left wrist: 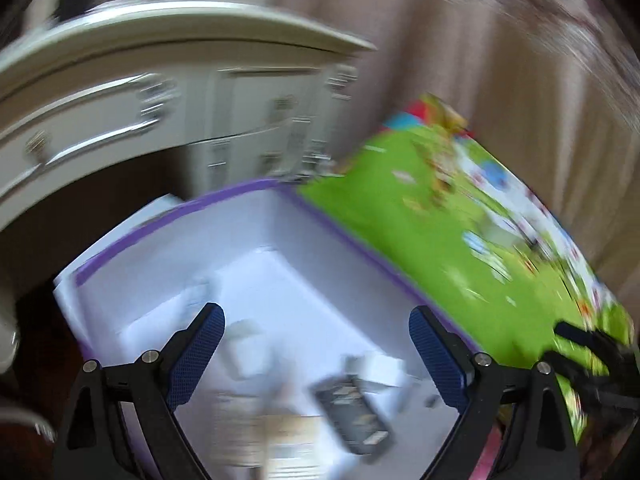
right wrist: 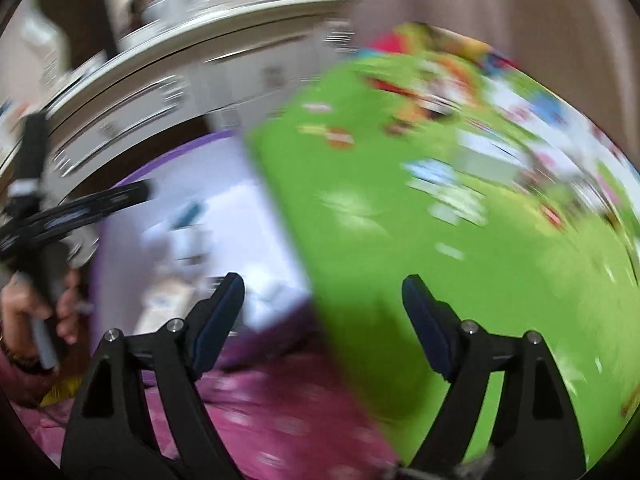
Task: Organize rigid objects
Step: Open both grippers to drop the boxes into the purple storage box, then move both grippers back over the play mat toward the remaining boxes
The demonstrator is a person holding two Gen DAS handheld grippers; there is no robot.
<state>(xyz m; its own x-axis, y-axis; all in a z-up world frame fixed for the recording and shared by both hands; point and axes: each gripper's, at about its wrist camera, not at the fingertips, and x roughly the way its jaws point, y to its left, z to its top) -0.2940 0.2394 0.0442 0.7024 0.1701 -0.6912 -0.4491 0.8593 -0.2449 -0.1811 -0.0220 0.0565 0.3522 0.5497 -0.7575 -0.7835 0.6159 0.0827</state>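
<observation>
While both claws are held open and empty, the dark flat object (left wrist: 354, 416) is seen lying in the purple-rimmed box (left wrist: 320, 216), directly beneath the left claw (left wrist: 316, 356); the right claw (right wrist: 322, 320) is farther, over the green lid (right wrist: 420, 240).

one purple box (left wrist: 280, 216), one green lid (left wrist: 460, 240) (printed)
</observation>
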